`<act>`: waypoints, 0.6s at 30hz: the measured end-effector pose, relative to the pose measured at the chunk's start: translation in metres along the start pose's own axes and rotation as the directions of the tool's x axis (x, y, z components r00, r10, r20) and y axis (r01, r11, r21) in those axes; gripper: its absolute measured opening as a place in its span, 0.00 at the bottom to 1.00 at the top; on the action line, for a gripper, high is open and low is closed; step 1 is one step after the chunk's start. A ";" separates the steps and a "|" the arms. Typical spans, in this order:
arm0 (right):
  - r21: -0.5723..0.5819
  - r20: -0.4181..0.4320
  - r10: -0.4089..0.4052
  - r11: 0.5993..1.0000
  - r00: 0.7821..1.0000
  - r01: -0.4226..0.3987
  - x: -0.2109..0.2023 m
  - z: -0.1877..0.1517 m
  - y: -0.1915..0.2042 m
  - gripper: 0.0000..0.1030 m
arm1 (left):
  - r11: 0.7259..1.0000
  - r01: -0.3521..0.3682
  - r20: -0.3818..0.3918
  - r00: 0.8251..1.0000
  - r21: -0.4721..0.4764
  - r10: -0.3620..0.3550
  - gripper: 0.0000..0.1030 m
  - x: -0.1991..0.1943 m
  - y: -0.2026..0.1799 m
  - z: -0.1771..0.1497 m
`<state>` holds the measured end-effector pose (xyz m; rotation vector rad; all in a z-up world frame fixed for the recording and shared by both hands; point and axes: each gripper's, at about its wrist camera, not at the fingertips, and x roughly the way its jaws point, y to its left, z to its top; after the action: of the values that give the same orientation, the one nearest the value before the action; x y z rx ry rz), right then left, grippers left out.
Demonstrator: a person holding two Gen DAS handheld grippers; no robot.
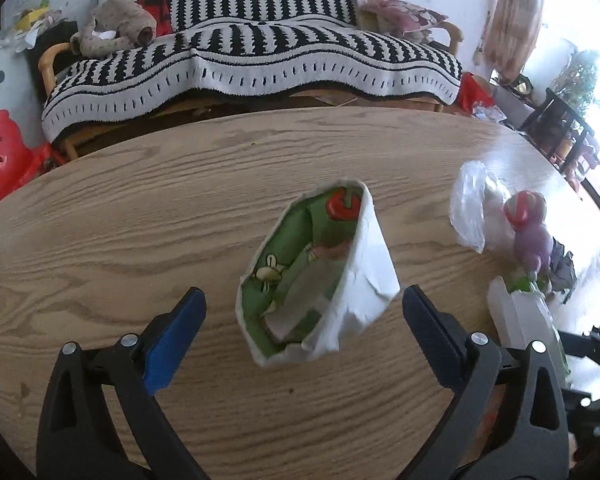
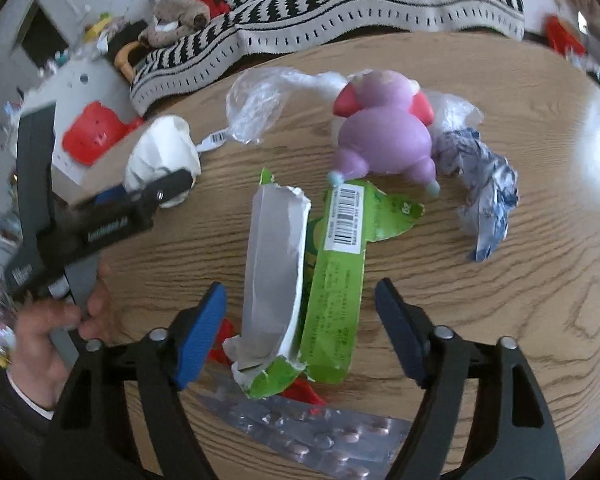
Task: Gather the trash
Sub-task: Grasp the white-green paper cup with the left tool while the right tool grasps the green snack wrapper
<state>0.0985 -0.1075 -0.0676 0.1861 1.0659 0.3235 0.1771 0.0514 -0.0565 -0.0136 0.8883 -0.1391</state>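
The torn green and white paper carton [image 1: 316, 276] lies on the wooden surface [image 1: 140, 216] between the left gripper's [image 1: 304, 320] blue fingers [image 1: 172, 344], which stand wide apart and do not touch it. The right gripper [image 2: 300, 328], fingers also apart, hovers over a flattened green carton with a barcode label [image 2: 332, 280], just beside a silver pill blister sheet [image 2: 320, 436]. A purple plastic toy figure [image 2: 384, 132], a clear plastic bag [image 2: 256, 100] and a crumpled blue and white wrapper [image 2: 484, 196] lie farther on.

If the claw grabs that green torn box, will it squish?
Probably yes. The green torn box is ripped open and looks like thin, hollow cardboard, so it likely crumples. It seems light and lies flat, so it should slide rather than roll.
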 end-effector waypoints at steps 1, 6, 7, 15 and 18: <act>-0.003 -0.001 -0.001 1.000 1.000 0.001 0.000 -0.001 0.001 0.50 | 1.000 0.006 0.004 1.000 -0.004 -0.006 0.83 -0.001 0.000 0.000; -0.007 -0.005 0.032 0.999 0.999 -0.032 -0.001 -0.004 0.002 0.35 | 1.000 -0.002 -0.001 1.000 0.002 0.002 0.64 -0.008 -0.008 -0.005; -0.009 0.000 0.037 0.999 0.999 -0.037 -0.004 -0.004 0.002 0.35 | 1.000 -0.002 0.001 1.000 0.003 0.002 0.64 -0.011 -0.009 -0.007; -0.037 0.080 0.067 0.997 0.995 -0.064 -0.036 -0.005 0.008 0.34 | 1.000 -0.011 0.024 1.000 0.005 0.011 0.64 -0.043 -0.014 -0.014; -0.024 0.095 0.082 0.996 0.992 -0.080 -0.042 -0.006 0.006 0.34 | 1.000 -0.016 0.024 1.000 0.000 0.016 0.64 -0.055 -0.013 -0.017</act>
<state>0.0734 -0.1171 -0.0339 0.2251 0.9609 0.3951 0.1285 0.0462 -0.0243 -0.0079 0.8645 -0.1236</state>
